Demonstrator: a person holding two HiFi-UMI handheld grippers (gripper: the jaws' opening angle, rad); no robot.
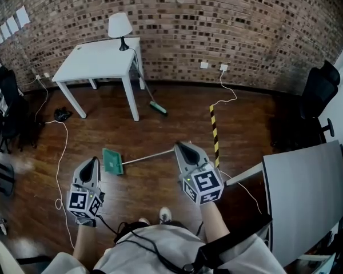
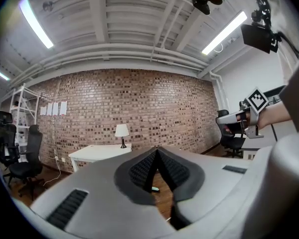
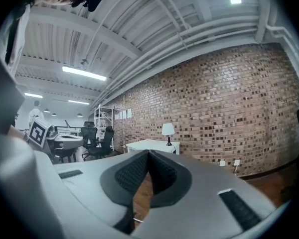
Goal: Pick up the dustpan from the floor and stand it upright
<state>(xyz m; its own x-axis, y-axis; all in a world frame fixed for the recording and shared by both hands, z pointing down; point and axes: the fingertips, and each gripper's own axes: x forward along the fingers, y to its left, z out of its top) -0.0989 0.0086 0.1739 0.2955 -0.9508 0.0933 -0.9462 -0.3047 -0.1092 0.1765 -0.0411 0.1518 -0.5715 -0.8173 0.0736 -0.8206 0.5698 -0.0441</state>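
Green flat dustpan [image 1: 112, 161] with long metal handle lay on brown wooden floor [image 1: 177, 125], left claw [image 1: 94, 160] and right claw [image 1: 178, 146] both fully closed, holding nothing

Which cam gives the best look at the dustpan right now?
Head view: the green dustpan lies on the floor, pan and long handle in view. Both gripper views look level at the brick wall; the dustpan can't be made out in them.
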